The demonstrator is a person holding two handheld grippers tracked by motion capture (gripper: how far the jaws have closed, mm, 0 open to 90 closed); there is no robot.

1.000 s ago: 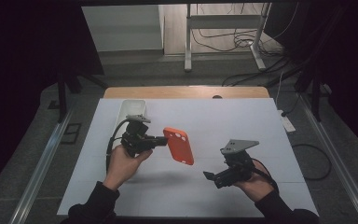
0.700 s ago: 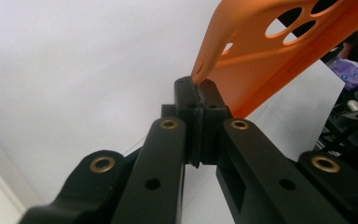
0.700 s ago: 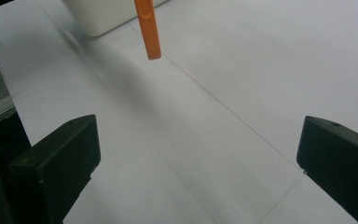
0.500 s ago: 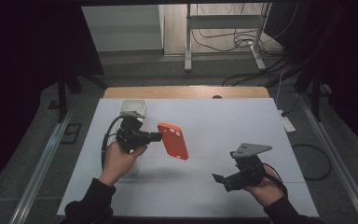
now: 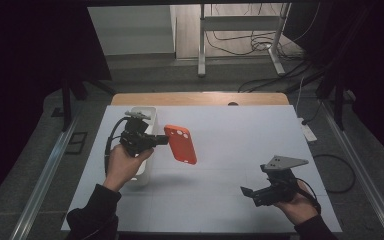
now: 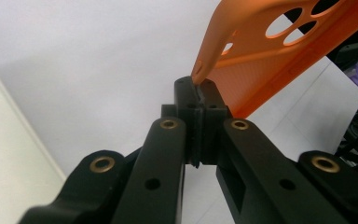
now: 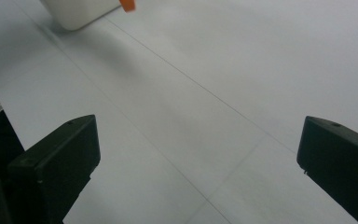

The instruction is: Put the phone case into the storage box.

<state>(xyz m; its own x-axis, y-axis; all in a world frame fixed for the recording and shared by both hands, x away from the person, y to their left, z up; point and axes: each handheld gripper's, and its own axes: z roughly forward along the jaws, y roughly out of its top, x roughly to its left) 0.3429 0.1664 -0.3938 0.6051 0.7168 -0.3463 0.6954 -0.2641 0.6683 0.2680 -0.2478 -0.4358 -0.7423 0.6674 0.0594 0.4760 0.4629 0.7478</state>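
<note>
High view showed the white table [image 5: 220, 150] first, and over the last second the two hands had drawn apart on it. The left gripper [image 5: 156, 140] had carried the orange phone case [image 5: 181, 144] a little farther left and toward the far side, closer to the white bin [image 5: 144, 116] at the far left. The right gripper [image 5: 247, 192] had backed off to the near right corner, well apart from the case. That suggested the hand-over or joint handling was finished and the case was now the left hand's alone, probably bound for the bin.

Left gripper view showed its jaws clamped tight on one thin edge of the case [image 6: 279, 51], which hung in the air above the table. The case was a soft-looking orange shell with round camera cut-outs near one end and a finely textured inner face. Right gripper view showed its jaws spread wide with nothing between them.
</note>
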